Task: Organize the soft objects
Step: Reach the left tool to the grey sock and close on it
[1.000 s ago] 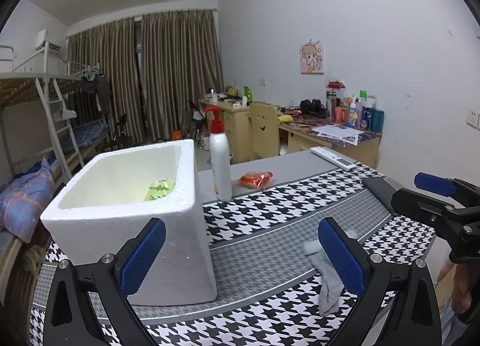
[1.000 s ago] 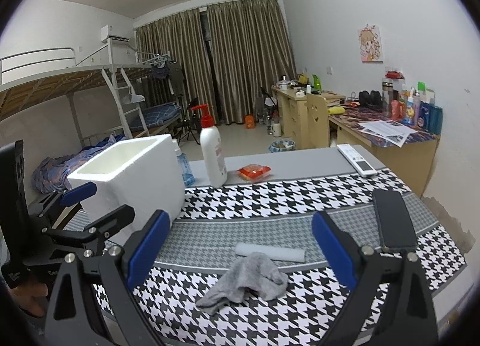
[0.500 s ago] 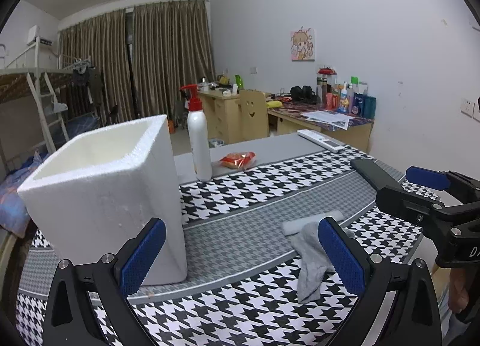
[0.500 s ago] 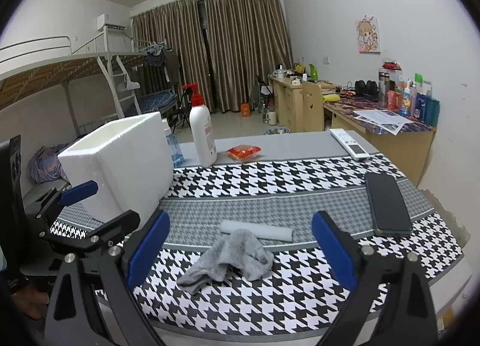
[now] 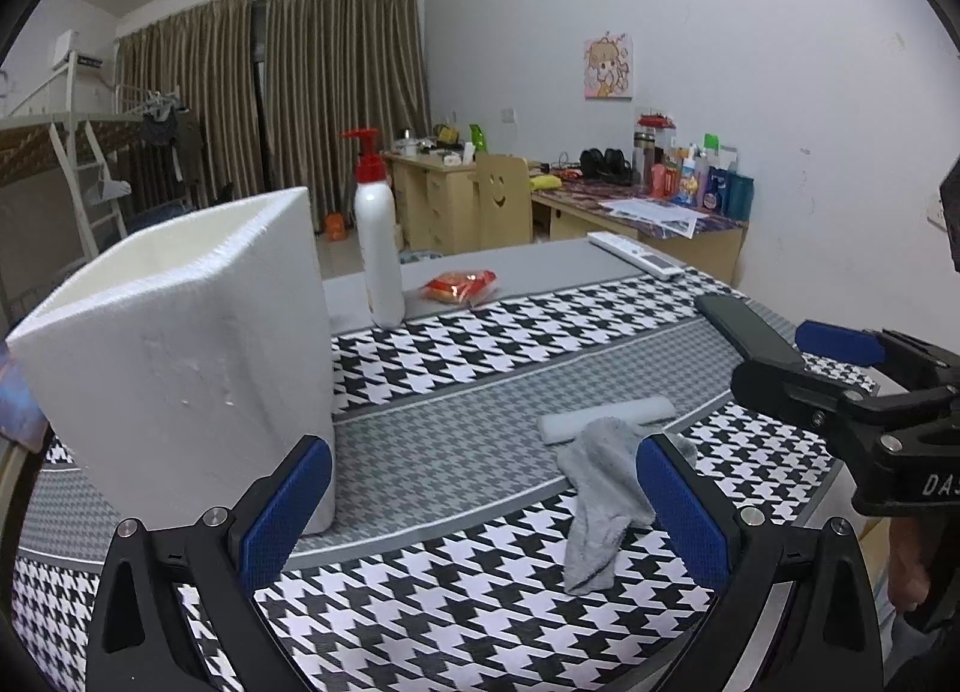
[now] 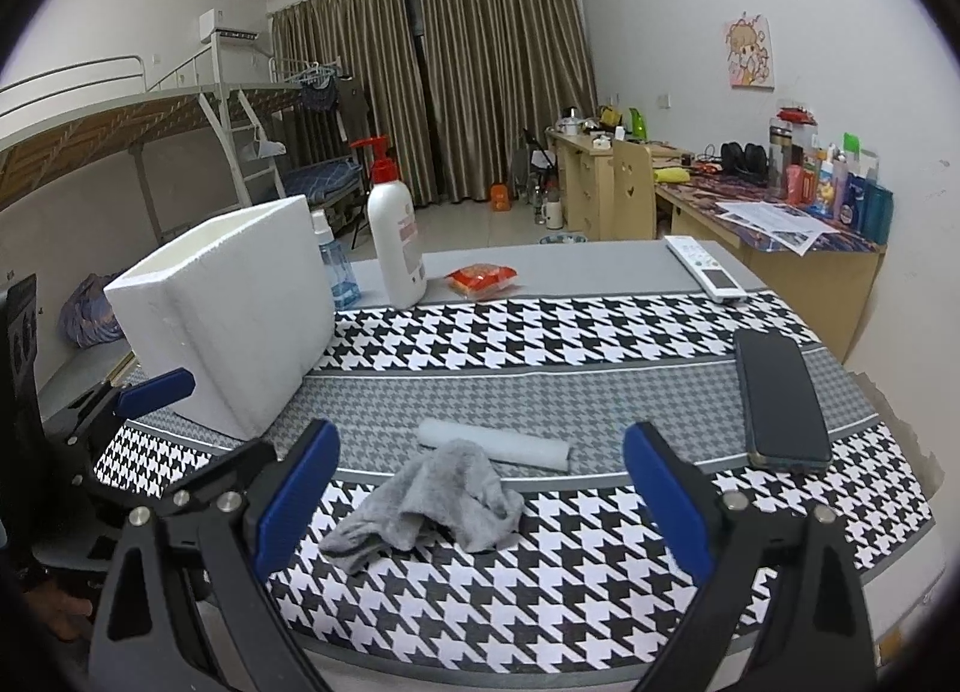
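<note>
I see little done: the sock (image 6: 429, 503) and foam roll (image 6: 495, 442) lie touching on the cloth (image 6: 540, 332), apart from the box (image 6: 231, 305). My left gripper (image 5: 483, 503) and right gripper (image 6: 480, 497) gape wide, empty. Both items await boxing.

**Soft items on tabletop**

Grey sock (image 6: 427, 495): crumpled, lying limp on the houndstooth tabletop (image 6: 540, 344) near its front edge, toe end trailing left. White foam roll (image 6: 493, 443): short cylinder, lying flat just behind the sock, its left end touching it. White foam box (image 6: 225, 302): open-topped, upright, at left, apart from both.
</note>
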A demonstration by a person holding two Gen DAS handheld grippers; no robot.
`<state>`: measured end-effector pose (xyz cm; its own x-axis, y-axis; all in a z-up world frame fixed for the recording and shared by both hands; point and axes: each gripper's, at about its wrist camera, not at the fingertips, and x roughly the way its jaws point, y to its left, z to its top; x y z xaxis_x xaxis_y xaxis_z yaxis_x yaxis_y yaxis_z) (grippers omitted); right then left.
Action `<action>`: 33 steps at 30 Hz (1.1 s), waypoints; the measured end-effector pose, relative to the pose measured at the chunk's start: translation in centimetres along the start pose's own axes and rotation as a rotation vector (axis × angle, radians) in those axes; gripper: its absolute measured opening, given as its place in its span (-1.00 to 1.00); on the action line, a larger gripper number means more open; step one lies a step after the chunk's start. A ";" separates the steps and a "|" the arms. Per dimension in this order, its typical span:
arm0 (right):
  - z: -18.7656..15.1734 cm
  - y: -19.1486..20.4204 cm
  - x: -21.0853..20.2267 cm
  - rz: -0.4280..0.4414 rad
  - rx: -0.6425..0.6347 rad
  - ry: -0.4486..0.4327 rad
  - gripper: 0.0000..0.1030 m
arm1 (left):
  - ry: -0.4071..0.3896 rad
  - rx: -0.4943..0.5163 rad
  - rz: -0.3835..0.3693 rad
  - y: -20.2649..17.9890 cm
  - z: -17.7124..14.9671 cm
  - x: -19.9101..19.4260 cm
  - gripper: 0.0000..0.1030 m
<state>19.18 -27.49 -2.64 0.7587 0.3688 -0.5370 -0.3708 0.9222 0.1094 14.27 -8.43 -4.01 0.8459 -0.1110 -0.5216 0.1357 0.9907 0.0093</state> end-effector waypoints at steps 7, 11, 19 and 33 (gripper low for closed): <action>-0.1 -1.2 1.6 0.005 -0.015 0.039 0.90 | 0.042 -0.011 -0.001 -0.9 -0.2 1.5 0.98; -0.1 -1.8 2.2 0.007 -0.024 0.050 0.90 | 0.059 -0.017 0.005 -1.5 -0.2 2.3 0.98; 0.0 -3.4 3.5 0.012 -0.037 0.079 0.90 | 0.092 -0.017 0.005 -2.9 -0.6 3.6 0.98; 0.1 -4.5 5.3 0.032 -0.050 0.128 0.90 | 0.168 0.001 -0.027 -4.7 -0.8 6.5 0.94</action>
<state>24.98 -29.67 -5.87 0.6729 0.3771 -0.6364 -0.4223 0.9022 0.0881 18.75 -13.76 -8.16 0.7439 -0.1232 -0.6568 0.1583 0.9874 -0.0059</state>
